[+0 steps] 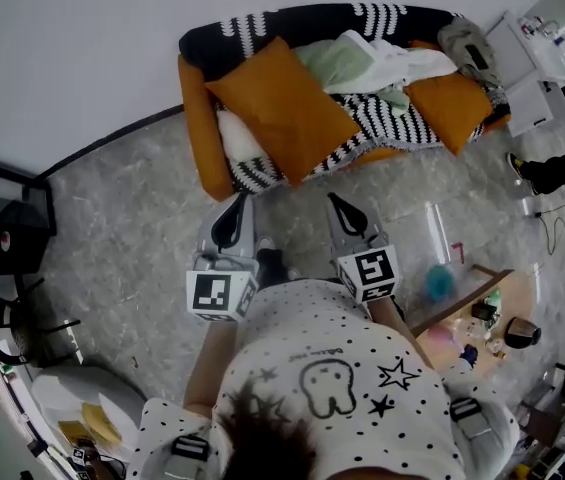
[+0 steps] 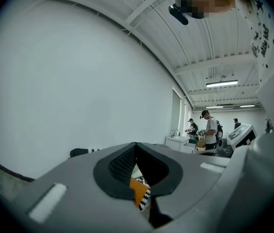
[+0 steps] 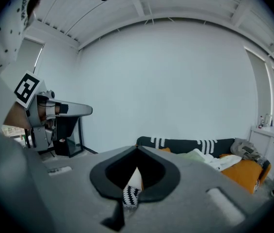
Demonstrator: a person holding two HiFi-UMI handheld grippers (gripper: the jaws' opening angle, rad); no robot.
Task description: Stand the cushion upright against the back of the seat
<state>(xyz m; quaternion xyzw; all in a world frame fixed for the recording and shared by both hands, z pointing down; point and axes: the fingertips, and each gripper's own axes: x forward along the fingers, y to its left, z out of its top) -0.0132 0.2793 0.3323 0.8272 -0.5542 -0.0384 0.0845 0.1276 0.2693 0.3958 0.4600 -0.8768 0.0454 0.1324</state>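
Observation:
A large orange cushion [image 1: 282, 108] lies tilted on the left half of an orange sofa [image 1: 194, 118] that is draped with a black-and-white knitted blanket [image 1: 392, 118]. A smaller orange cushion [image 1: 449, 108] rests at the sofa's right end. My left gripper [image 1: 239, 203] and right gripper [image 1: 335, 203] hover side by side just in front of the sofa's front edge, both shut and holding nothing. In the left gripper view the shut jaws [image 2: 136, 144] frame a bit of orange cushion [image 2: 137, 188]. Past the right gripper [image 3: 137, 148] in its own view I see the sofa back [image 3: 185, 143].
White and pale green cloths [image 1: 382, 63] are piled on the sofa. A clear low table [image 1: 447, 233] with small items stands at the right, a black cabinet [image 1: 2, 230] at the left, a white desk [image 1: 537, 78] at the far right. People [image 2: 209, 130] stand in the background.

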